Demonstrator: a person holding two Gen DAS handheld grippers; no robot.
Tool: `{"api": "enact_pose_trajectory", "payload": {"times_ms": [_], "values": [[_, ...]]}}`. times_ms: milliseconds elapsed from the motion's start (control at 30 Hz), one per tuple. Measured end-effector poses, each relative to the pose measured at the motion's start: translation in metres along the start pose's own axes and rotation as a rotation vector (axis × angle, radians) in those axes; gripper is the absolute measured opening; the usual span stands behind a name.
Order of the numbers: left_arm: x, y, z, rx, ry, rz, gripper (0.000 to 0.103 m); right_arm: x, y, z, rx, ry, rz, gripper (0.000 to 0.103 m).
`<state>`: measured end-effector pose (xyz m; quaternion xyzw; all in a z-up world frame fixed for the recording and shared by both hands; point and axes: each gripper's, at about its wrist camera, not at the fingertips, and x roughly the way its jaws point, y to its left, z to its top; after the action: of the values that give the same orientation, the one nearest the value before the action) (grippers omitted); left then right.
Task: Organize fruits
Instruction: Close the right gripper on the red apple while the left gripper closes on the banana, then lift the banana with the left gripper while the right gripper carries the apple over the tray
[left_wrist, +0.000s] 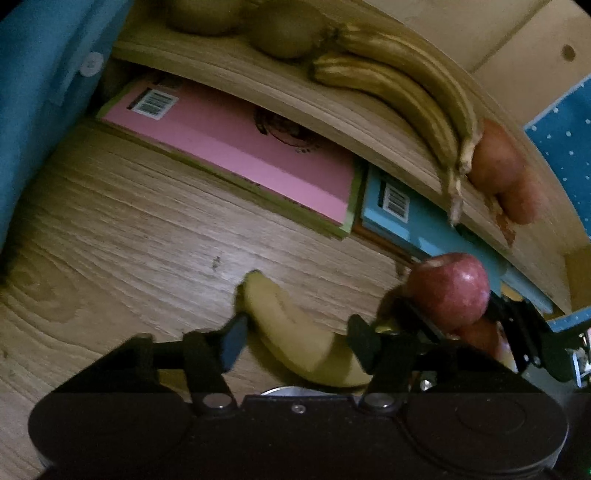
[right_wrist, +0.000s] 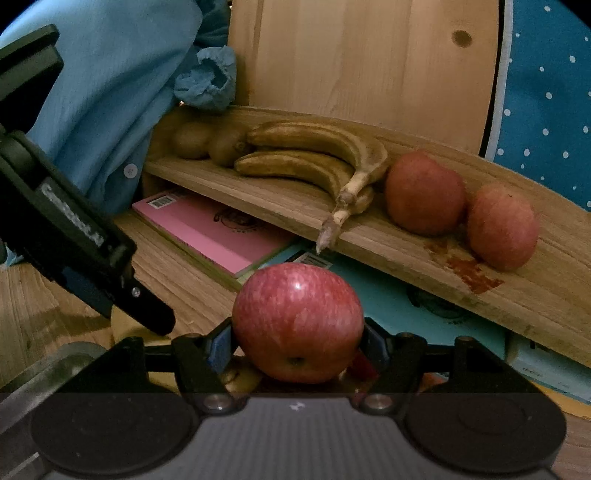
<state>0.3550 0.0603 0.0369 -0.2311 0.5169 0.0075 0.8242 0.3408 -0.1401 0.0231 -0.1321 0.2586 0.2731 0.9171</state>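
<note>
My right gripper (right_wrist: 297, 343) is shut on a red apple (right_wrist: 297, 321) and holds it in front of the wooden shelf (right_wrist: 280, 199). The same apple (left_wrist: 448, 291) shows in the left wrist view. My left gripper (left_wrist: 299, 332) is open around a yellow banana (left_wrist: 295, 332) lying on the wooden table (left_wrist: 129, 240); its fingers sit on either side of the banana. On the shelf lie two bananas (right_wrist: 314, 155), two kiwis (right_wrist: 207, 142) and two red apples (right_wrist: 461, 203).
A pink book (right_wrist: 218, 229) and a blue book (right_wrist: 406, 302) lie under the shelf. A blue shirt (right_wrist: 110, 92) is at the left. A dotted blue cloth (right_wrist: 546, 92) is at the right. A wooden board (right_wrist: 362, 66) stands behind the shelf.
</note>
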Motion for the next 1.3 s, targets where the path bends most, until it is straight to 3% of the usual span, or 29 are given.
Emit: {"api": "enact_pose_trajectory", "payload": {"times_ms": [200, 333, 633, 1133, 1300], "values": [[-0.006, 0.011, 0.001, -0.057, -0.049, -0.032, 0.039, -0.004, 0.001, 0.002, -0.003, -0.006, -0.009, 0.075], [-0.019, 0.004, 0.001, 0.002, -0.120, -0.050, 0.032, -0.008, 0.002, 0.002, -0.001, -0.017, -0.016, 0.075], [-0.035, -0.012, -0.012, 0.136, -0.223, -0.072, 0.030, -0.022, 0.003, 0.003, 0.002, -0.042, -0.036, 0.075], [-0.072, -0.022, -0.088, 0.358, -0.444, -0.073, 0.028, -0.082, 0.017, -0.015, 0.038, -0.124, -0.084, 0.075], [-0.077, -0.023, -0.106, 0.372, -0.465, -0.074, 0.027, -0.091, 0.024, -0.032, 0.081, -0.102, -0.092, 0.075]]}}
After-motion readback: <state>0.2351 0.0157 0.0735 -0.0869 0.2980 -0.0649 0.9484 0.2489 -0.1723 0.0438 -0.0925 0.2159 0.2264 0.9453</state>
